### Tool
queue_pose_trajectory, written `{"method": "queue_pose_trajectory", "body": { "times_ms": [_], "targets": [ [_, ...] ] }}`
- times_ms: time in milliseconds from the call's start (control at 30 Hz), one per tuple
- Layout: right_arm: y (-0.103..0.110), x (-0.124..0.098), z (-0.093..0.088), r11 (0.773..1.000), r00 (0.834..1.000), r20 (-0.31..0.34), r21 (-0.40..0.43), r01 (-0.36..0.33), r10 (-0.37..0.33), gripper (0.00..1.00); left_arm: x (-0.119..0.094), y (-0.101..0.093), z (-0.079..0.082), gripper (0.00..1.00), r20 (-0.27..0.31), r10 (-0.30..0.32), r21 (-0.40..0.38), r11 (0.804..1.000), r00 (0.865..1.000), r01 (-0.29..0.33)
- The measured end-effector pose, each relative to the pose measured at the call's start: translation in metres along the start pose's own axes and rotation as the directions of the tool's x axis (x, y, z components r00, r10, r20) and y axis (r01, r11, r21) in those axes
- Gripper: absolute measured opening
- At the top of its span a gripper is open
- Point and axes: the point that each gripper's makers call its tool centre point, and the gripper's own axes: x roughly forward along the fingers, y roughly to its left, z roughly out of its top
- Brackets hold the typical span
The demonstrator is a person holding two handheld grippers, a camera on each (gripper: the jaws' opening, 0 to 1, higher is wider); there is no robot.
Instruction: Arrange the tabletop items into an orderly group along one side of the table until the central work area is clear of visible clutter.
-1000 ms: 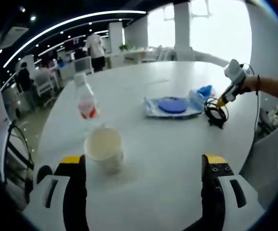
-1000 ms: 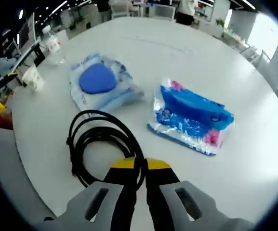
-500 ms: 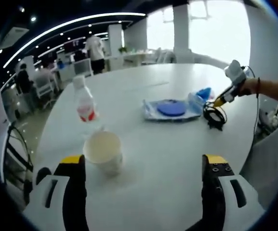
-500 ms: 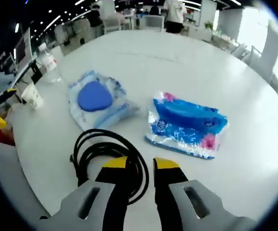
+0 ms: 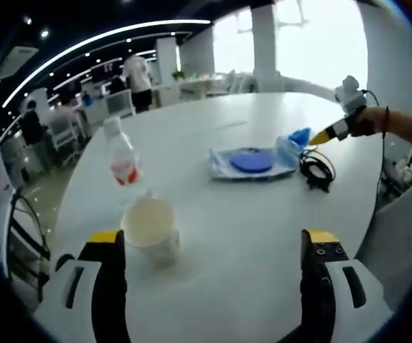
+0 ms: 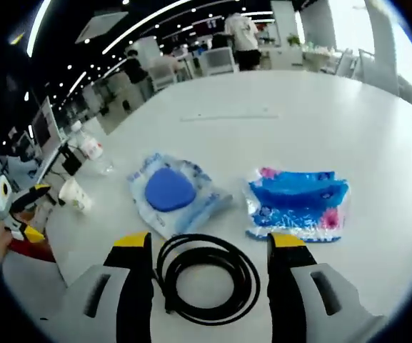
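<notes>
Right gripper released, jaws spread wide at the bottom of the right gripper view, framing the coiled black cable lying flat on the white tabletop between them, nothing held. Above the cable, near frame centre, a clear pouch with a blue disc inside; to its right, a blue and pink packet, just apart from the pouch. Far left of the same frame, a paper cup and a small water bottle near the table edge. Left gripper likewise released, jaws wide apart at the bottom of the left gripper view, hovering over bare tabletop with the cup just above the left jaw and the bottle standing behind it. In the right half of that frame, pouch, packet and cable bunched together, with the right gripper poised above them. Two loose clusters, then, well apart, with the middle bare. Risks from here, as judgement: coil springing open or snagging the pouch if pinched by a single loop and dragged; slick packets sliding or flexing out of a shallow pinch; light cup crushing or tipping under a hard squeeze; tall bottle toppling and rolling toward the edge if nudged while reaching for the cup.
</notes>
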Motion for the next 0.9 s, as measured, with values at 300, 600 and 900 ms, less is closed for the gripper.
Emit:
{"method": "queue_pose_trajectory", "body": {
  "times_ms": [300, 600, 900],
  "targets": [
    [0.014, 0.001, -0.001, 0.999, 0.999, -0.008, -0.014, -0.043, 0.042, 0.88, 0.003, -0.006, 0.003, 0.99, 0.006, -0.041, -0.037, 0.998, 0.999, 0.041],
    [0.026, 0.005, 0.003, 0.996, 0.997, -0.003, -0.05, -0.073, 0.073, 0.99, 0.005, -0.004, 0.022, 0.99, 0.012, -0.037, 0.006, 0.999, 0.999, 0.037],
    [0.034, 0.012, 0.014, 0.993, 0.995, 0.01, -0.053, -0.102, 0.103, 0.98, 0.016, -0.01, 0.038, 0.98, 0.011, -0.055, 0.019, 0.998, 0.998, 0.055]
  ]
}}
